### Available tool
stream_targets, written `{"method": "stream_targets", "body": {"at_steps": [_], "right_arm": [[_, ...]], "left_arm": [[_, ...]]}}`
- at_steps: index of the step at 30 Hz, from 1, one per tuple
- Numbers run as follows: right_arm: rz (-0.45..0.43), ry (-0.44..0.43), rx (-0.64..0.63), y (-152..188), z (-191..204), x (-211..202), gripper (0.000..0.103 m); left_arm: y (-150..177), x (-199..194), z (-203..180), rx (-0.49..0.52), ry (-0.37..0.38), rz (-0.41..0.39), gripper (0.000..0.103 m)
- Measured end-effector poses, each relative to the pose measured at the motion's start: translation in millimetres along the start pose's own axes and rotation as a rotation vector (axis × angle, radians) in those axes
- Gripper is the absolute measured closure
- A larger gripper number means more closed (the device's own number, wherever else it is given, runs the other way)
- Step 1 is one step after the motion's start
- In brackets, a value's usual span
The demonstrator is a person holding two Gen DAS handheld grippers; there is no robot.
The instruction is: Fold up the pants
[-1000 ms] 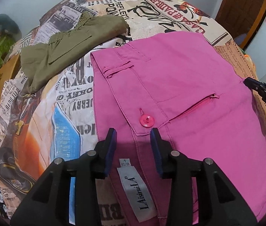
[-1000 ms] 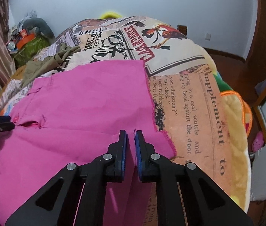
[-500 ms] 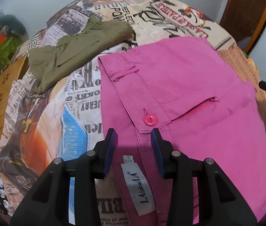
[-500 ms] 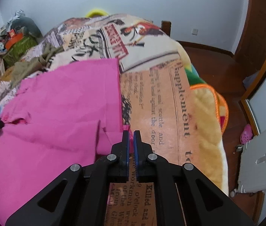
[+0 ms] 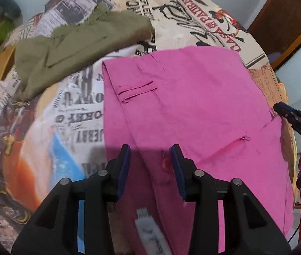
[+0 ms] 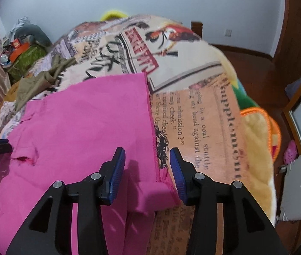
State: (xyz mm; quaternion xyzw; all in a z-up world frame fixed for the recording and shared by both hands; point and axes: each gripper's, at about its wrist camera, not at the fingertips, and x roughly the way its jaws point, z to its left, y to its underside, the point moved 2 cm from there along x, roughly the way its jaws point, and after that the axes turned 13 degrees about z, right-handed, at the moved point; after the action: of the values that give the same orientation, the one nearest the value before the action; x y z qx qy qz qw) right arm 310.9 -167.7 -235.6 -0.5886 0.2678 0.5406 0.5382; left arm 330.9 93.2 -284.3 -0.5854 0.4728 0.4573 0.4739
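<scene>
Pink pants (image 5: 193,110) lie folded flat on a bed with a newspaper-print blanket (image 5: 65,110). My left gripper (image 5: 151,165) is open, low over the waistband, its fingers either side of the pink button (image 5: 166,162); a white label (image 5: 152,233) shows below. My right gripper (image 6: 147,165) is open above the pants' hem edge (image 6: 152,138), where a small fold of cloth (image 6: 150,193) lies between the fingers. The right gripper also shows at the right edge of the left wrist view (image 5: 295,121). The pants fill the left of the right wrist view (image 6: 76,138).
Olive green pants (image 5: 71,48) lie crumpled at the far left of the bed, also seen in the right wrist view (image 6: 39,80). A yellow and orange blanket (image 6: 256,140) hangs off the bed's right side. Clutter (image 6: 22,48) sits by the curtain.
My right gripper was shut on the pants' hem and has opened, leaving the cloth on the bed. My left gripper moved forward over the waistband, staying open.
</scene>
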Motion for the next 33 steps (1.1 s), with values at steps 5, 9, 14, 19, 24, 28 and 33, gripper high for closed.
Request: {"method": "stream_targets", "body": {"at_steps": [5,9,14,19,24,28,33], "right_arm": [[0.063,0.009,-0.009,7.9,-5.1,22.9,0.063],[0.056,-0.037,0.000,12.2,-9.4,18.6,0.077],[0.051,-0.005,-0.068,20.9,-0.6,18.9,0.092],[0.033,0.056,-0.099,28.9,-1.7,19.6,0.094],[0.043,0.080,-0.099,29.4,-3.5,17.9,0.094],[0.063,0.097,-0.108,29.5,-1.1,12.9,0.094],[0.049,0.134,-0.117,28.4,0.1,-4.8,0.090]], "left_arm": [[-2.8,0.4,-4.0,0.023,0.006,-0.018,0.091],[-2.5,-0.6,-1.8,0.028,-0.008,-0.031,0.096],[1.0,-5.9,-3.1,0.052,-0.134,-0.083,0.097],[0.6,3.1,8.4,0.040,-0.127,-0.059,0.096],[3.9,4.8,2.0,0.090,-0.180,-0.068,0.095],[6.3,0.2,3.6,0.102,-0.171,-0.063,0.094],[7.9,-16.9,11.6,0.081,-0.198,-0.086,0.094]]}}
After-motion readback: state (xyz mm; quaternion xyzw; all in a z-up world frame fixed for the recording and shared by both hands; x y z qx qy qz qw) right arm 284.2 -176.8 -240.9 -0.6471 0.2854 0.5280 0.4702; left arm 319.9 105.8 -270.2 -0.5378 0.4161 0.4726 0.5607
